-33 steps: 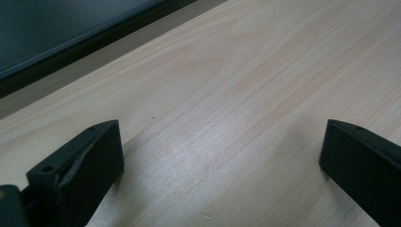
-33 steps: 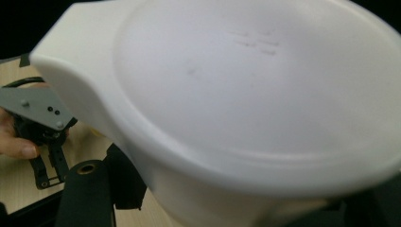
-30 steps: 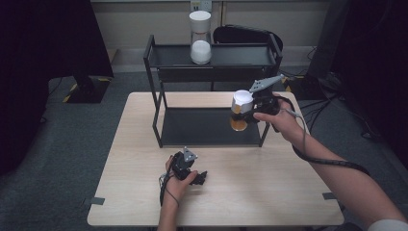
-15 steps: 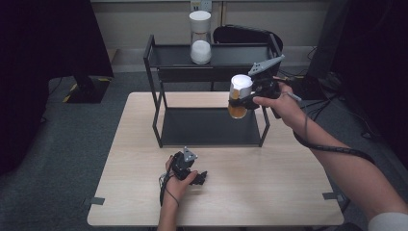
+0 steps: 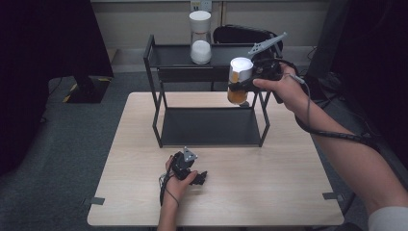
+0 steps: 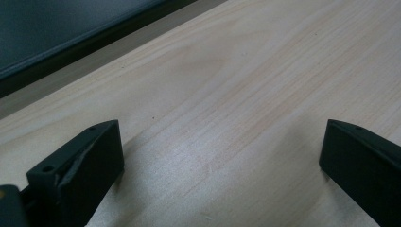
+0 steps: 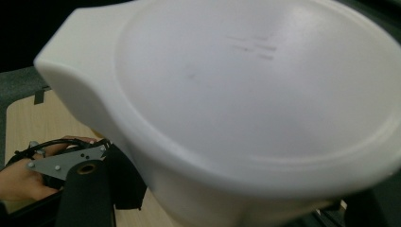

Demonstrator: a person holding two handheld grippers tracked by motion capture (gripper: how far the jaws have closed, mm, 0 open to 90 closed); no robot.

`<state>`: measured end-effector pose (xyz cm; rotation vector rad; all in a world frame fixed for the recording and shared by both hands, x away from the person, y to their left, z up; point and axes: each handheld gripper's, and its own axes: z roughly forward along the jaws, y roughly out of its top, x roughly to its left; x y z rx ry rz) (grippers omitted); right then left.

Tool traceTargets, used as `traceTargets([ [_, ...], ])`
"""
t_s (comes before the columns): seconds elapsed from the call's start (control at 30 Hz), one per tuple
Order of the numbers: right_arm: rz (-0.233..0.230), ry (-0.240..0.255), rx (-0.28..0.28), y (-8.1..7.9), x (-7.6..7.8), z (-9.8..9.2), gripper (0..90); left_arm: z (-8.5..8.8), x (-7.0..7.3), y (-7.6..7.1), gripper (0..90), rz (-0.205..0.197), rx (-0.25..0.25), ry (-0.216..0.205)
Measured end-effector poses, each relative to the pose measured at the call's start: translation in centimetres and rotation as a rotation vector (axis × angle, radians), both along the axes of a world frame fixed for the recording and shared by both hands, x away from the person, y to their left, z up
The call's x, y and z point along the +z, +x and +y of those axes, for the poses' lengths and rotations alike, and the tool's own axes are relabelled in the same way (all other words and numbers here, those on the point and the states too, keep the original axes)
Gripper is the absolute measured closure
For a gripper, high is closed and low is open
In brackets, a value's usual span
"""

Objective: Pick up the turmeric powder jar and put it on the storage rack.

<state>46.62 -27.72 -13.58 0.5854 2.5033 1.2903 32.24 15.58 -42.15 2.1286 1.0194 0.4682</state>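
Note:
A jar [image 5: 240, 67] with a white lid and orange contents hangs in the air in front of the right end of the black two-tier rack [image 5: 209, 126], level with its top shelf. My right gripper [image 5: 236, 86] is shut on the jar's side. In the right gripper view the white lid [image 7: 246, 94] looms close. My left gripper [image 5: 201, 179] rests on the wooden table [image 5: 269, 173] in front of the rack. Its jaws stand wide apart over bare wood [image 6: 236, 71], with nothing between them.
A second jar [image 5: 200, 38] with a white lid and white contents stands on the rack's top shelf, left of the held jar. The lower shelf is bare. A dark bag [image 5: 240, 33] sits behind the rack. Grey tape marks [image 5: 97, 200] lie near the table's front corners.
My right gripper has risen with the orange jar, from lower-shelf height to the level of the top shelf. The left gripper has stayed where it was.

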Motion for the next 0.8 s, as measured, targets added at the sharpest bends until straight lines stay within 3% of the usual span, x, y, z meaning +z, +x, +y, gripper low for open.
traceTargets([
  [0.8, -0.033, -0.007, -0.028, 0.5, 7.1, 1.7, 30.7, 0.0, 0.0, 0.0, 0.0, 0.000, -0.002, 0.003],
])
